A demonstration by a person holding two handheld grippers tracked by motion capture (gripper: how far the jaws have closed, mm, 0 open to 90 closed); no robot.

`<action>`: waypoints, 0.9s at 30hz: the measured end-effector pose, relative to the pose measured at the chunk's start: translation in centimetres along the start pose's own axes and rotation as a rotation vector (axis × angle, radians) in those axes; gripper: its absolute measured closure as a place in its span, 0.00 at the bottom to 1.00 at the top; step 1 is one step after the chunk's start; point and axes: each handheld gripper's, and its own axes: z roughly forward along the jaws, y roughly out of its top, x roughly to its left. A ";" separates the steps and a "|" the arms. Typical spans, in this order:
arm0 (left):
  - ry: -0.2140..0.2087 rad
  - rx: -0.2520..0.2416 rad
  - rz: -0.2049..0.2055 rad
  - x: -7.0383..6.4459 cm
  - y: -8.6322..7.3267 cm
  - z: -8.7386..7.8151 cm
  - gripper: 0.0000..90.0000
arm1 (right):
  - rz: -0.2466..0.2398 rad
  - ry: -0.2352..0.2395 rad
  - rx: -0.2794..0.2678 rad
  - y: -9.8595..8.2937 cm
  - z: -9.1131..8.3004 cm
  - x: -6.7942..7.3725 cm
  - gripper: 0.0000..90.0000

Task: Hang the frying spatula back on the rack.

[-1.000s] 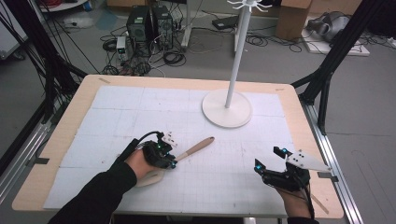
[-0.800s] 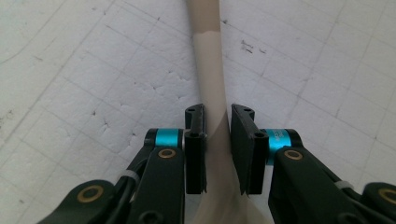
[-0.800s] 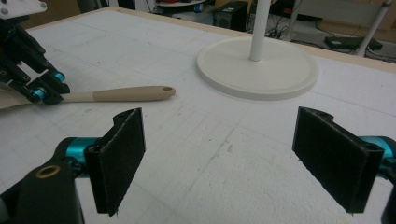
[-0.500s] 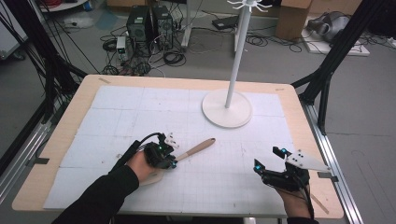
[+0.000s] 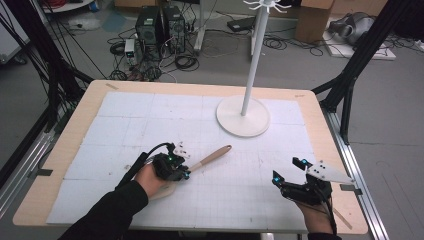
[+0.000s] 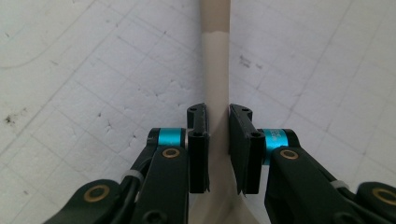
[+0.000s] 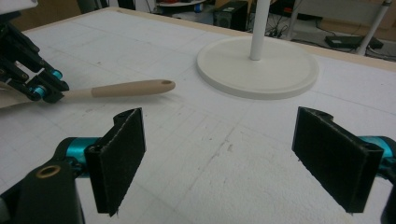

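The left gripper [image 6: 218,135] had clamped the neck of the beige, wooden-handled spatula [image 5: 212,156], which lay flat on the white gridded table mat [image 5: 240,185]. Lifting apparently remained. The right gripper [image 7: 233,158] hovered wide open.

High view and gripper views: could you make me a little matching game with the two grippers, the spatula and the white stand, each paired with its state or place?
Things:
1. left gripper
2. right gripper
3. spatula
4. stand

States:
A. upright on a round base, far side of the table
B. open, holding nothing
C. lying flat on the mat
D. shut on a handle

Pairs: 1-D, 2-B, 3-C, 4-A
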 end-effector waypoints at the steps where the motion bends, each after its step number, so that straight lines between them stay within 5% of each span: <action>1: 0.004 -0.016 -0.008 0.0 0.0 -0.2 0.86 | -0.003 0.000 -0.001 0.0 0.0 0.0 0.18; 14: 0.023 -0.283 -0.096 -0.2 -0.4 -3.9 0.86 | 0.037 0.023 -0.029 0.3 0.3 0.5 0.18; 27: 0.071 -0.484 -0.130 -1.7 -1.0 -5.9 0.86 | 0.090 0.149 -0.063 2.3 3.1 3.0 0.18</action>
